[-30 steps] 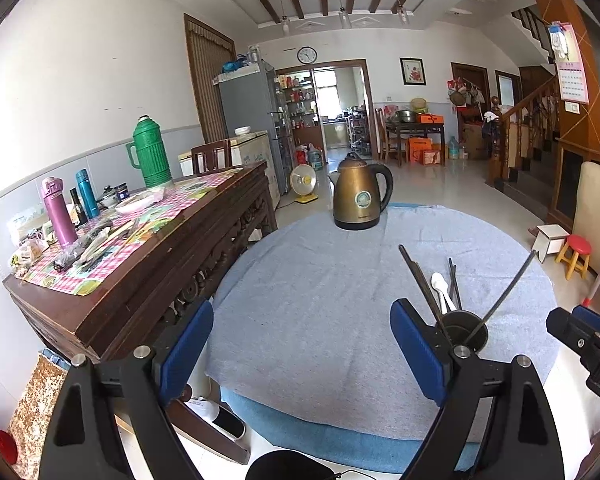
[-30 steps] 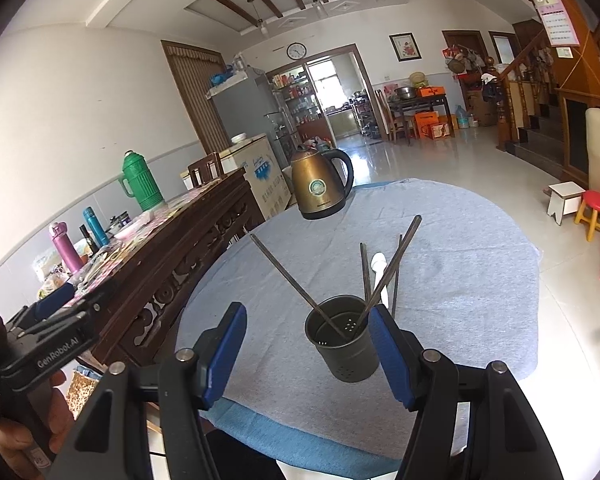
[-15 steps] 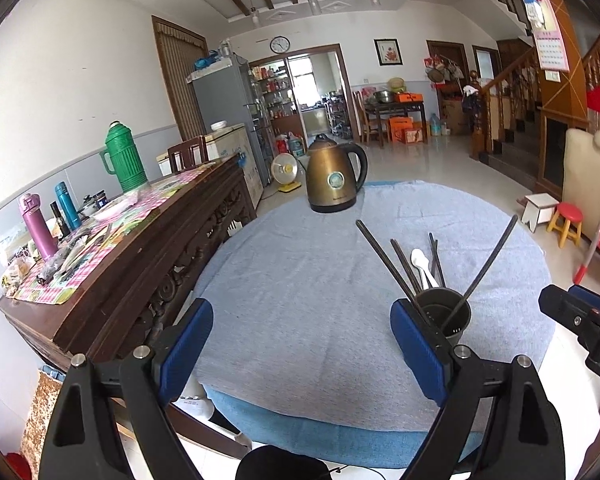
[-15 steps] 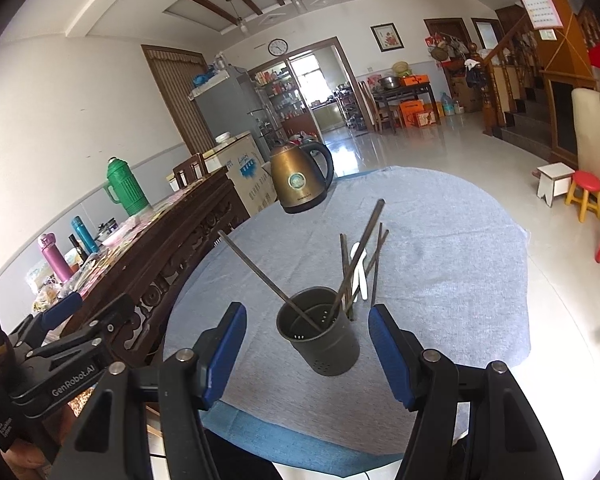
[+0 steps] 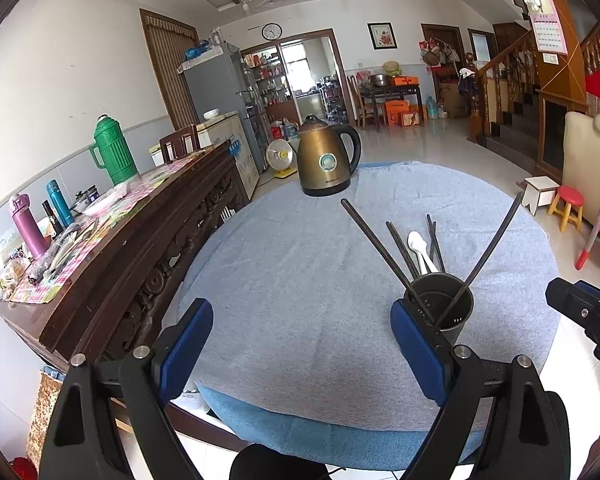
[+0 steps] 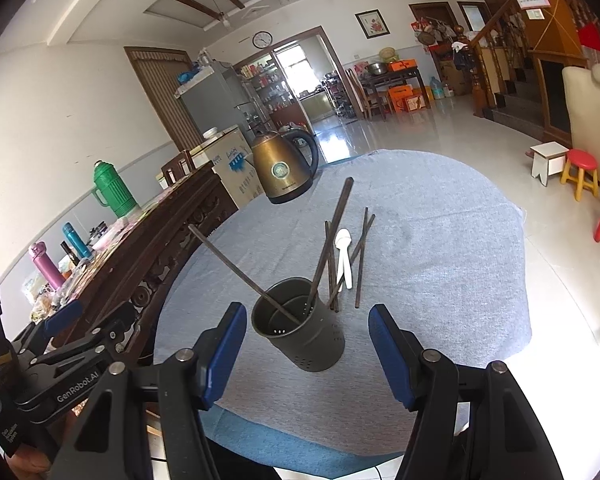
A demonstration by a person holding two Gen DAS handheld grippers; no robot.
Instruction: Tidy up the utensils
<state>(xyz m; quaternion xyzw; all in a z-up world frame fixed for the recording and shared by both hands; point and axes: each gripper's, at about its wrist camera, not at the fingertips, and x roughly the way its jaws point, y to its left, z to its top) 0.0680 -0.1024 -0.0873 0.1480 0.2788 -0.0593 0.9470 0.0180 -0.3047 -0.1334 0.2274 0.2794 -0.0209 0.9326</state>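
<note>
Grey holder (image 6: pixel 300 334) between right gripper's (image 6: pixel 306 356) open jaws — clipping a leaning chopstick (image 6: pixel 244 276) could topple it; left gripper (image 5: pixel 300 344) open, empty.

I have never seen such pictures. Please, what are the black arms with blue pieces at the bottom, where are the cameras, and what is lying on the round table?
There is no robot here. A person holds one hand-held tool in each hand, and each carries a wide-angle camera looking forward along its two fingers. That is why black arms with blue pads fill the bottom of both pictures.

One picture is from the left tool, the other from the right tool. Both stand open and hold nothing.

On the grey tablecloth stands a dark utensil holder with two chopsticks leaning in it. Behind it, more dark chopsticks and a white spoon lie flat on the cloth. Farther back stands a bronze kettle. The holder sits right in front of the right tool.
</note>
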